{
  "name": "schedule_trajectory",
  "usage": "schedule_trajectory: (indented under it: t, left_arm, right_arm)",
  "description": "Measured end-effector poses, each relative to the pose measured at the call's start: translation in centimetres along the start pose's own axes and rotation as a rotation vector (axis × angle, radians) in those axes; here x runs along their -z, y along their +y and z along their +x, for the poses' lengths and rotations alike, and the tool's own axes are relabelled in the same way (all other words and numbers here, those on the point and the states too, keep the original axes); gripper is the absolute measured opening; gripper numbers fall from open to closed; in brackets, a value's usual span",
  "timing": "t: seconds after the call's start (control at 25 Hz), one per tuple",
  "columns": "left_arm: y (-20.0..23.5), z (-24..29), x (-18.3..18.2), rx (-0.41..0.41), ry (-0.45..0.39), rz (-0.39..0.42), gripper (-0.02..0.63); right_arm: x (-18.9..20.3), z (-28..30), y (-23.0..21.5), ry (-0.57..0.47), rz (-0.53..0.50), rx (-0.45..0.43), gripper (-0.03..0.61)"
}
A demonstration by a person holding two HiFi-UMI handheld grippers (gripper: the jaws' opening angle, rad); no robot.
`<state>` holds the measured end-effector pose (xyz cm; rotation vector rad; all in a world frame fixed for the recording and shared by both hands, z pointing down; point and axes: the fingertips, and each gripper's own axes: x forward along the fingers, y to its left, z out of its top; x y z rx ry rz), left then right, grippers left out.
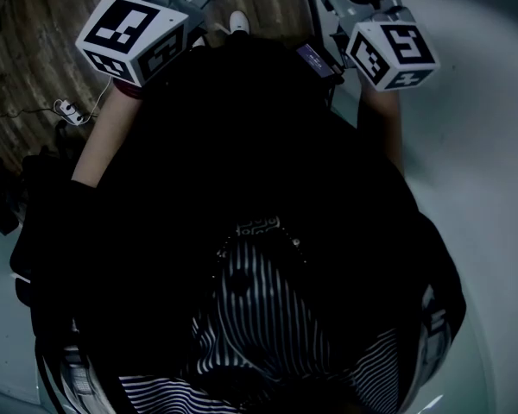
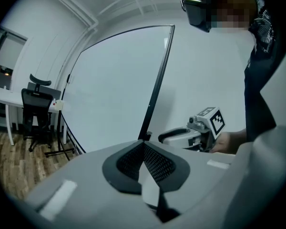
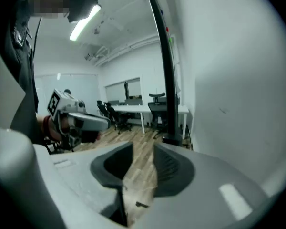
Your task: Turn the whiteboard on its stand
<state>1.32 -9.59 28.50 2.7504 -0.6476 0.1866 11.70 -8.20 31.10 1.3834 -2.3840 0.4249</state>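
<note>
While left tongs [image 2: 143, 143] together and right tongs [image 3: 143, 148] apart, edge of whiteboard [image 2: 114, 89] close ahead, office chairs [image 3: 156, 106] behind.

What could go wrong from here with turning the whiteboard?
The right gripper has open fingers framing only wooden floor. The black frame edge of the large white whiteboard stands just to their right, so closing now would likely miss it. The left gripper is shut on nothing, so the board could swing unsteadied.
</note>
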Motion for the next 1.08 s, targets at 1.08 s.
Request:
schedule_trajectory:
  t: [1.08]
  left_arm:
    - [0.8, -1.4, 2.7, -0.152, -0.114, -0.040, 0.003]
  right_arm:
    - [-1.1, 3.8, 7.4, -0.164, -0.014, -0.415, 0.002]
